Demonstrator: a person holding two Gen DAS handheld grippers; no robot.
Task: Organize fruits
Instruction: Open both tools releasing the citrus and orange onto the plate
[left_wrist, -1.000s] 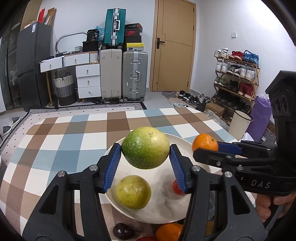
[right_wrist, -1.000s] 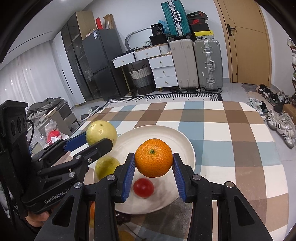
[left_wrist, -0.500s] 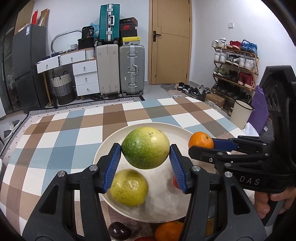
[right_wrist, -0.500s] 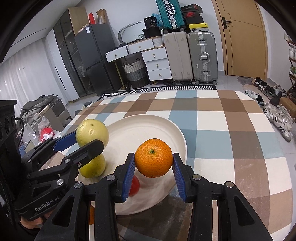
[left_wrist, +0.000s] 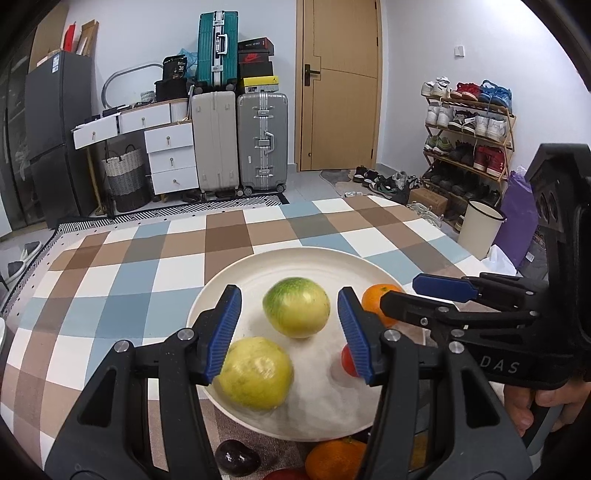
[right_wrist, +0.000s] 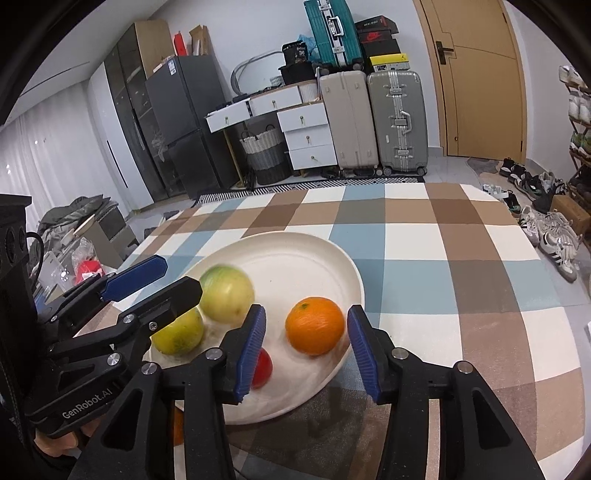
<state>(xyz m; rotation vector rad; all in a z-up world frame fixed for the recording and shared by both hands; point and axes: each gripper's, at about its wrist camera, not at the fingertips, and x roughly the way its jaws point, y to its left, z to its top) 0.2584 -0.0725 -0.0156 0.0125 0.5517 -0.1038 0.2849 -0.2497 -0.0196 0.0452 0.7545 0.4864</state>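
The white plate (left_wrist: 236, 280) sits near the tabletop's (left_wrist: 110, 266) near edge, with checked cloth bare to its far side and left. Only the left wrist view shows the dark fruit (left_wrist: 236, 457) and a second orange (left_wrist: 334, 459) off the plate's near rim; only the right wrist view shows the clutter at the tabletop's left. The left tongs (left_wrist: 290, 334) stand apart, the green-yellow fruit (left_wrist: 296, 313) loose between them on the plate beside another yellow-green fruit (left_wrist: 255, 373), while the right tongs (right_wrist: 306, 349) are opening with the orange (right_wrist: 314, 325) unpressed between them, a red fruit (right_wrist: 263, 369) nearer.
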